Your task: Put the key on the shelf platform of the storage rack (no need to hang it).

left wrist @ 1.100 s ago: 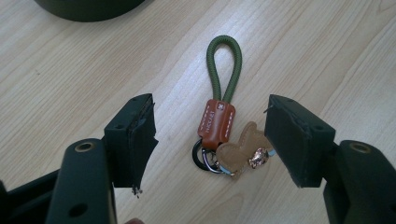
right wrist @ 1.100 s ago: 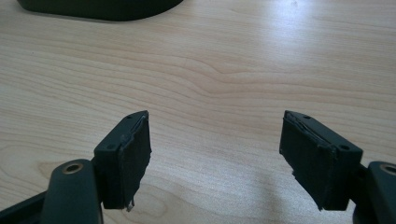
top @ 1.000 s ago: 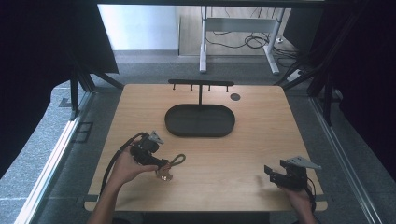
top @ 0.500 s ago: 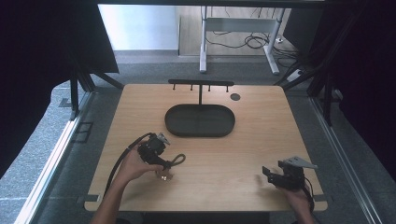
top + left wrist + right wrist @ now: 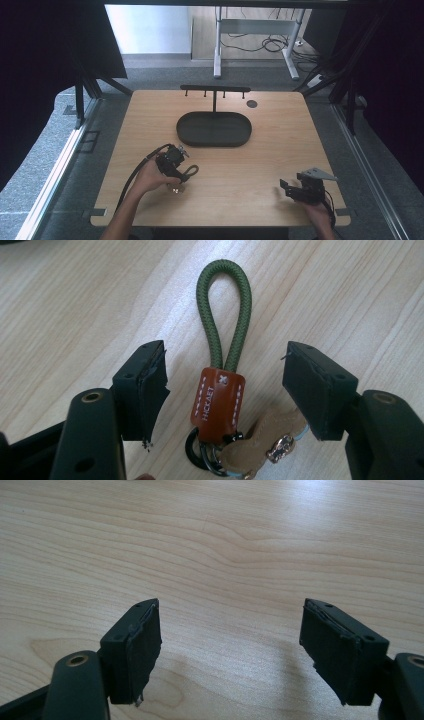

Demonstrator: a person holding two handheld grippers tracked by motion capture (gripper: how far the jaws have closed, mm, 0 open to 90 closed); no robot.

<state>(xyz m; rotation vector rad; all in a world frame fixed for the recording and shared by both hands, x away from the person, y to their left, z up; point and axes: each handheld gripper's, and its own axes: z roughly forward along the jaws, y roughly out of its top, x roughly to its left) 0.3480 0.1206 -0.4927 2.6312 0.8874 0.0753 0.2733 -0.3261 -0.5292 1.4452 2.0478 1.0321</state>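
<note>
Left gripper view is giving us the close look: the left gripper (image 5: 225, 390) is sitting with its jaws spread wide on either side of a keychain (image 5: 220, 390) lying flat on the wooden table (image 5: 75, 300). The brown leather tab (image 5: 217, 400) with white stitching is lying right between the two black jaws, touching neither of them. A green cord loop (image 5: 222, 310) is stretching away from the tab across the wood, and at the near end a dark ring (image 5: 200, 455), a tan suede piece (image 5: 260, 440) and a small metal charm (image 5: 280, 447) are bunching together.

Over in the high view, the left gripper (image 5: 175, 162) is hovering over the keychain (image 5: 186, 175) on the near-left part of the table (image 5: 280, 150), with the person's left hand (image 5: 150, 177) wrapping the handle and the cable curling off to the side. The right gripper (image 5: 287, 187) is resting low at the near-right corner, well apart from the keychain. A dark oval tray (image 5: 214, 129) is sitting toward the far middle of the table, and a black hook rack (image 5: 215, 90) is standing just behind it.

Right gripper view is showing the right gripper (image 5: 230, 645) with its jaws wide apart too, bare wood between them, gripping nothing.
</note>
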